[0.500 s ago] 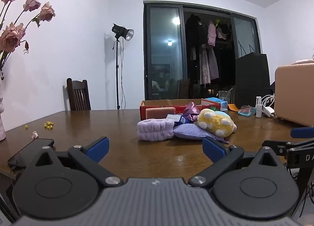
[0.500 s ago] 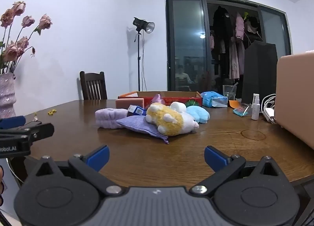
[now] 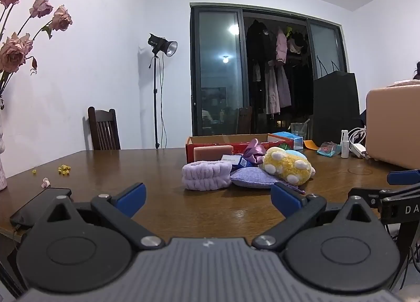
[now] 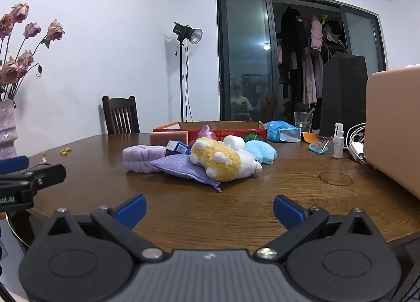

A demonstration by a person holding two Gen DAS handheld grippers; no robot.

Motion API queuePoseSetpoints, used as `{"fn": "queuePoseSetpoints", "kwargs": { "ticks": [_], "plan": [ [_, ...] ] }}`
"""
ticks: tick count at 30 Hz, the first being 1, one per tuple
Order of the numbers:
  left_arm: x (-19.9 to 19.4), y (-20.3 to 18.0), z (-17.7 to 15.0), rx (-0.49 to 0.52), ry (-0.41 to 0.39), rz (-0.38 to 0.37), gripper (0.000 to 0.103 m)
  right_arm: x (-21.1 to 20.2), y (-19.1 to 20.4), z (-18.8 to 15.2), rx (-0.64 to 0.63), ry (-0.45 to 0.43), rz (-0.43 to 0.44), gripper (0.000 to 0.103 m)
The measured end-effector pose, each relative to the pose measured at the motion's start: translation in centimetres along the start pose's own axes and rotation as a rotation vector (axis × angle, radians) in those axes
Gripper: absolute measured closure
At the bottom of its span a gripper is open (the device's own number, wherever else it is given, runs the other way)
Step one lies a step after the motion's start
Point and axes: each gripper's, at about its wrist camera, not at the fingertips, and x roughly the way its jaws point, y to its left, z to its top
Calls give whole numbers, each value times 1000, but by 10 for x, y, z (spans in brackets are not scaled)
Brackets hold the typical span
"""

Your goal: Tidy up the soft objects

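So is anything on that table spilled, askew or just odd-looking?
A little. Small yellow bits lie scattered near the table's left edge. The yellow plush sheep lies tipped on its side, half across the purple pouch.

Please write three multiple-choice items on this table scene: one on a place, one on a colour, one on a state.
1. What does the yellow plush toy partly rest on?
A. the purple pouch
B. the chair
C. the phone

2. What colour is the headband beside the pouch?
A. green
B. lilac
C. black

3. How do the jaws of the right gripper stand?
A. shut on the toy
B. shut and empty
C. wide open and empty

Answers:
1. A, the toy's body overlaps the pouch on the table.
2. B, its ribbed fabric is pale lilac in both views.
3. C, the blue fingertips stand far apart with only bare tabletop between them.
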Motion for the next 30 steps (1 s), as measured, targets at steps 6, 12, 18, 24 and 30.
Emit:
{"fn": "queuePoseSetpoints", "kwargs": {
  "ticks": [6,12,18,24,30],
  "plan": [
    [1,-1,1,0,-1,3,0,3,4,-1,-4,7,5,0],
    [-1,-3,1,6,-4,-2,0,5,2,-2,2,17,7,0],
    [-2,-3,1,7,-5,-2,0,5,2,-3,7,18,8,0],
    [-1,-3,1,7,-4,-4,0,6,1,-3,11,22,10,0],
    [-2,-2,1,5,-3,-4,0,5,1,-3,11,18,7,0]
  ]
}}
